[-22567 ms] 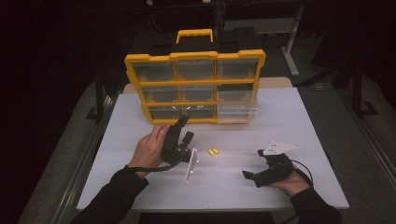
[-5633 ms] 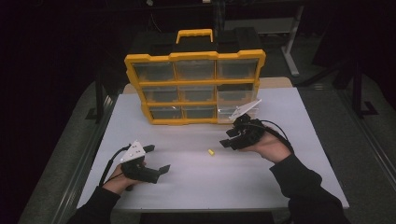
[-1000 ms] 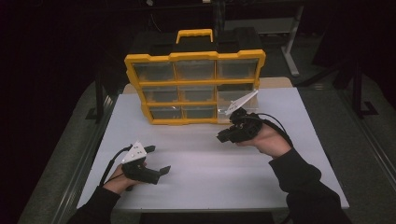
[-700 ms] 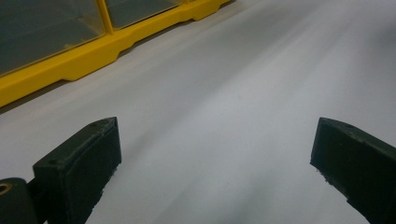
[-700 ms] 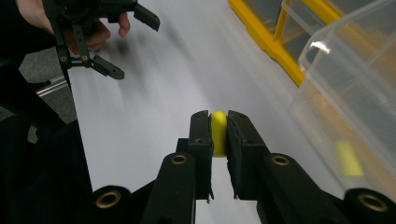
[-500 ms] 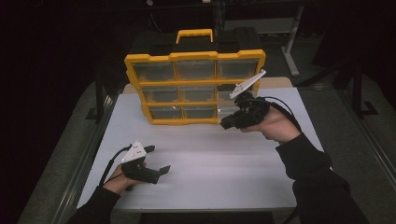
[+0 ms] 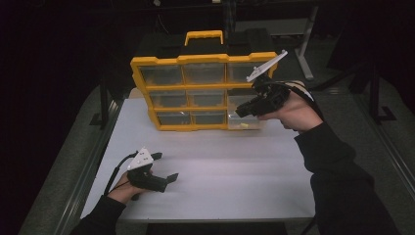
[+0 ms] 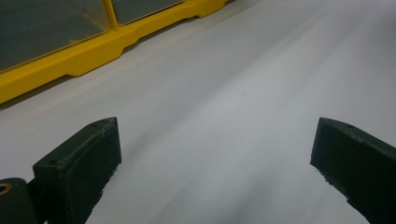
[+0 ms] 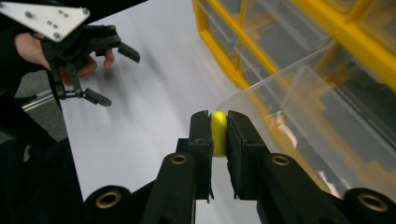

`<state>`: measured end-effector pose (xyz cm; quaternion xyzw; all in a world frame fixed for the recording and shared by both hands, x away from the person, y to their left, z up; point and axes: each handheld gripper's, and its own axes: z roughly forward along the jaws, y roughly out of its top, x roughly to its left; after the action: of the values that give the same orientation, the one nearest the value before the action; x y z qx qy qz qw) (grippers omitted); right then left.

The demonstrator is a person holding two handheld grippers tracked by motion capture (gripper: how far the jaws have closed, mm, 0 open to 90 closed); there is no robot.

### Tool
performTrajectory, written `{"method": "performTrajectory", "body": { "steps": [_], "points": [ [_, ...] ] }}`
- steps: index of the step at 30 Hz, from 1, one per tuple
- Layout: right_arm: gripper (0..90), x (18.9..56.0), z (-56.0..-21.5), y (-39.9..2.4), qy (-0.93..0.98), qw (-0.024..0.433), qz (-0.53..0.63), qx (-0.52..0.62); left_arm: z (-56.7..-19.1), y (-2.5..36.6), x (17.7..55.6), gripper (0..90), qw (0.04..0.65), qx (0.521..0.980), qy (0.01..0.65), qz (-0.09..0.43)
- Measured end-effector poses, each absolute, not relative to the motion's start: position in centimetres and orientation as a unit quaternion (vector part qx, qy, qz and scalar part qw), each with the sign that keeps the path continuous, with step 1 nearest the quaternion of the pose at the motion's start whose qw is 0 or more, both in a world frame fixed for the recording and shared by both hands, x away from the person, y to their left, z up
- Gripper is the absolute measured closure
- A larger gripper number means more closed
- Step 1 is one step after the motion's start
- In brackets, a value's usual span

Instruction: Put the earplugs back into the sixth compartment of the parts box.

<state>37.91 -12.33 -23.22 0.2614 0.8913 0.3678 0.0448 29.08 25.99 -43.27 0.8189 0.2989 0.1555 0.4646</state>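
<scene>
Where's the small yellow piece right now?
Right gripper view: the small yellow piece is pinched in the right gripper, beside the pulled-out clear drawer of the yellow organizer.

Dim room, brightly lit table (image 7: 235, 166), perhaps slight motion blur.

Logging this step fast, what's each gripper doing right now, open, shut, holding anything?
Left gripper: open, nothing between its jaws, low over the white table.
Right gripper: shut on a small yellow piece, beside the pulled-out clear drawer.
</scene>
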Motion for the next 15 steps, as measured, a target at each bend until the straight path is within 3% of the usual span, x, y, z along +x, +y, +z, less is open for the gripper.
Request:
{"method": "performTrajectory", "body": {
  "steps": [15],
  "points": [
    [79.1, 41.2, -23.9, -12.9, 0.891, 0.078, 0.327, 0.306, -43.3, 26.0, 29.0, 1.2, 0.464, 0.820, 0.296, 0.158]
  ]
}}
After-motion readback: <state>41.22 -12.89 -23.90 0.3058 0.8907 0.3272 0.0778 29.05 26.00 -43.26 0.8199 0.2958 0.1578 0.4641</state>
